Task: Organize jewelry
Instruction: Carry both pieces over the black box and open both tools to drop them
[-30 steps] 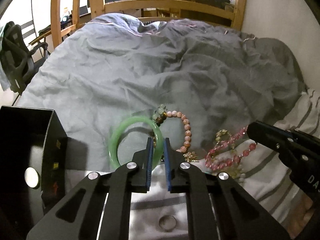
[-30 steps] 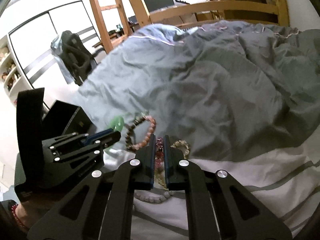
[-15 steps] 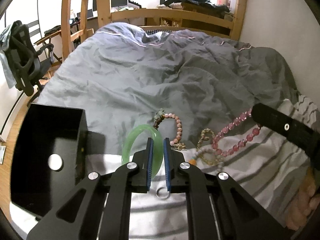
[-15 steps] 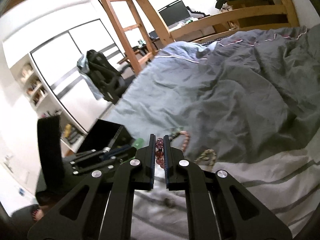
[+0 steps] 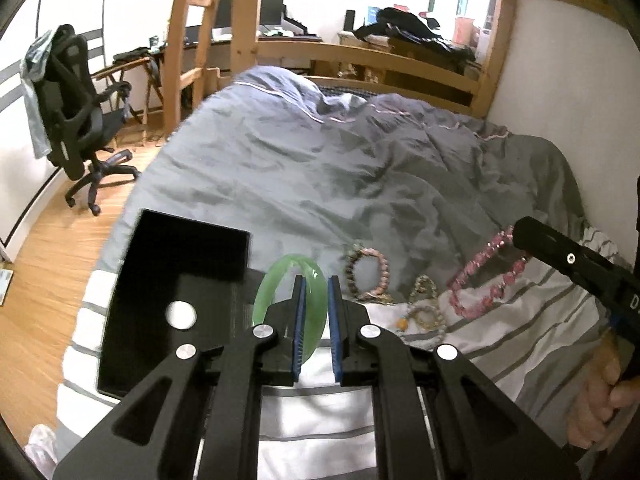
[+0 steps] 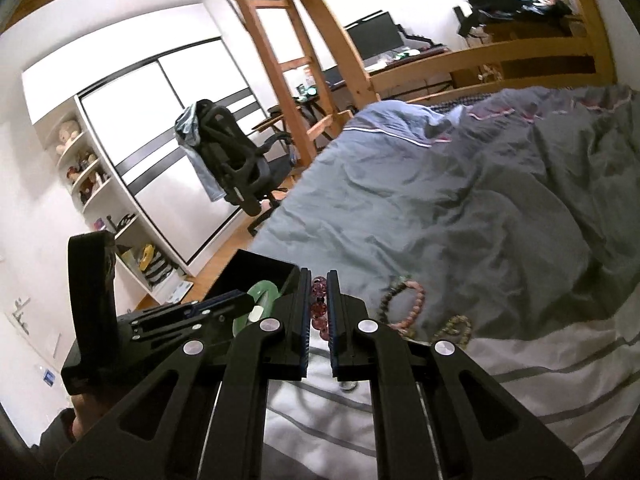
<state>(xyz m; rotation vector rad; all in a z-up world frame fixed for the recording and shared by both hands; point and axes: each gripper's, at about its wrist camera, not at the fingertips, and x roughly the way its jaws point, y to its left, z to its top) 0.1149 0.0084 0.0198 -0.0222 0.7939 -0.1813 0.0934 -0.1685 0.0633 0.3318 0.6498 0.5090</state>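
Both grippers are carrying a piece; nothing is lying in the box yet, as far as the frames show.

Left gripper (image 5: pixel 316 300) is pinching the green bangle (image 5: pixel 280 280), rim clamped between the blue pads, low centre of the left view. The bangle is hanging just right of the open black box (image 5: pixel 160 280) (lower left of frame, a pale round spot showing on its dark floor).

Right gripper (image 6: pixel 319 300) is pinching the dark pink bead bracelet (image 5: pixel 486 276); from the left view the loop is dangling off the finger at right, clear of the bedding.

Remaining on the bed (image 5: pixel 340 168), centre of the left view where grey duvet meets striped sheet: a pink-and-brown bead bracelet (image 5: pixel 368 272), a gold chain piece (image 5: pixel 424 286) and a pale bead strand (image 5: pixel 426 316) just below it. So two pieces are in hand and at least three are waiting; the job is looking early.

Against the frame a second ago: both pieces are riding higher, off the sheet. The box is sitting closer to the bangle in the left view, and more of the room is showing in both views (cameras are tilting up). A small ring seen on the sheet beneath the left fingers earlier is hidden now.
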